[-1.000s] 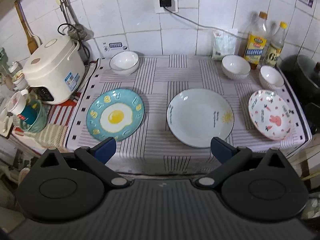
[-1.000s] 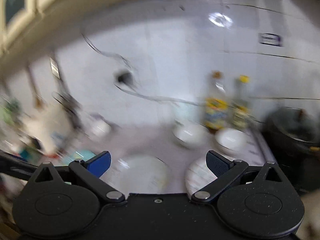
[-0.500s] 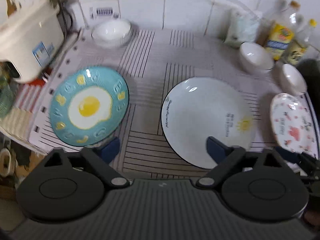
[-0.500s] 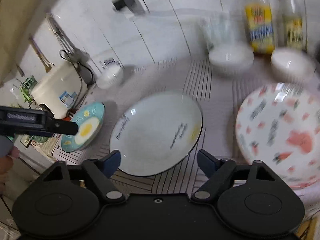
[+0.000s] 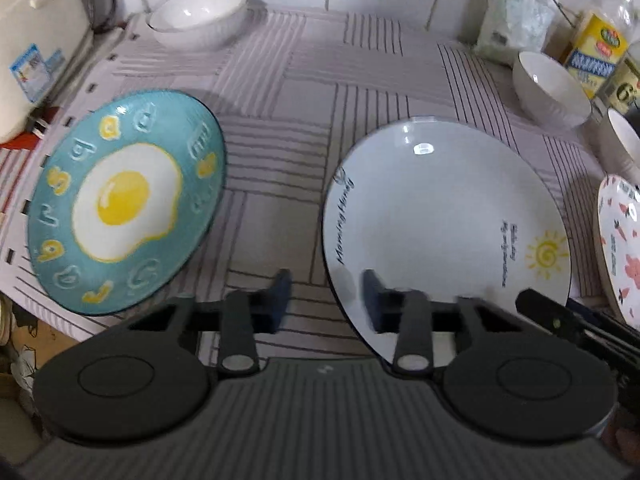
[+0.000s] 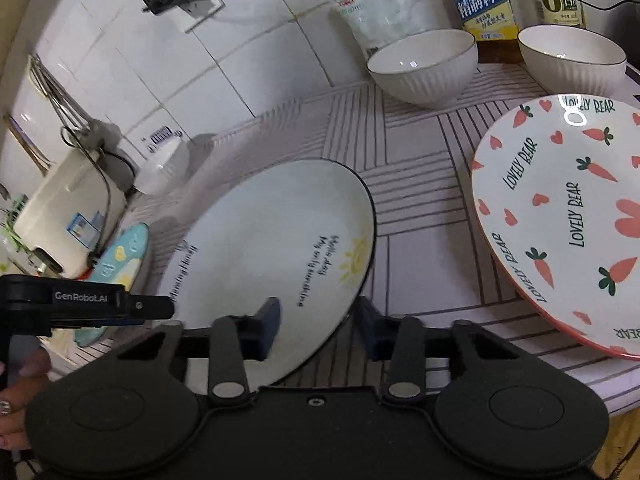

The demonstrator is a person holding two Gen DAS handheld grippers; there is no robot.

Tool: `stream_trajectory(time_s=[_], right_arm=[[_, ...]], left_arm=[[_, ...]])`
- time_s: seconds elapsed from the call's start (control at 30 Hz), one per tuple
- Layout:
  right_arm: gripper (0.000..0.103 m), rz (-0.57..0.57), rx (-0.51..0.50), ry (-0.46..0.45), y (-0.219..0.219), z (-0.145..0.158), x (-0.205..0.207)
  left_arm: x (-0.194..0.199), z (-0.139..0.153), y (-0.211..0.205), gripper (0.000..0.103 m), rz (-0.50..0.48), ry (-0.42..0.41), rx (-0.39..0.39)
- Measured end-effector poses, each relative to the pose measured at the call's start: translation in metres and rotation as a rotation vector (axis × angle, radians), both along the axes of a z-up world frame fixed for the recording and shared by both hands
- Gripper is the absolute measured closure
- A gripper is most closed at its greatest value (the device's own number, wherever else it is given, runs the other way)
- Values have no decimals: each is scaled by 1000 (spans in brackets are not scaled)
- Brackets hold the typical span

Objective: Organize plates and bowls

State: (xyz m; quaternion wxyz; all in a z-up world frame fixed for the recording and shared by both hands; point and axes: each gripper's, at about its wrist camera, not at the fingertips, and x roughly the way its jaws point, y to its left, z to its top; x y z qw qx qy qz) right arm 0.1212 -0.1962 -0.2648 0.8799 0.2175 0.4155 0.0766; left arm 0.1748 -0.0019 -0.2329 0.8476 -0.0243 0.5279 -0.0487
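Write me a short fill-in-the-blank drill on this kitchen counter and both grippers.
1. The teal plate has a fried ____ painted in its middle.
2. The carrot plate carries the words "LOVELY ____".
3. Both the left gripper and the right gripper reach toward the near rim of the ____ plate.
4. The number of white bowls on the cloth is ____.

Missing words: egg; BEAR; white; three

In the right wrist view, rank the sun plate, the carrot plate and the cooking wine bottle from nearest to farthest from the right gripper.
From the right gripper:
1. Sun plate, its rim between the fingers.
2. Carrot plate, to the right.
3. Cooking wine bottle, at the back wall.
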Motion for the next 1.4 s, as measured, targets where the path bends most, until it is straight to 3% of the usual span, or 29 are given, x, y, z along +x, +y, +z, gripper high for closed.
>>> stream_trajectory(time_s=[0.1,0.17,0.47,0.6,1.03,1.3,1.4], right_arm=[[81,-11,14,0,-4,-3,0],[81,-25,43,6,-9,-5,-2],[80,26,59,15,-2,6,4],[79,57,59,-13,7,13,13],[79,47,50,-61,17,9,92],[78,-27,8,-31,33,-7,115],[78,-35,-59,-21,43,-3,117]], left_arm=[[3,-6,-2,82,-9,24,-51],[3,-10,-5,81,-3,30,-71],[5,1,-8,79,-68,37,9],[9,10,6,79,-61,21,3],[101,19,18,79,-173,5,30],[145,-6,19,78,-217,72,54],[152,-5,20,78,-237,87,47]])
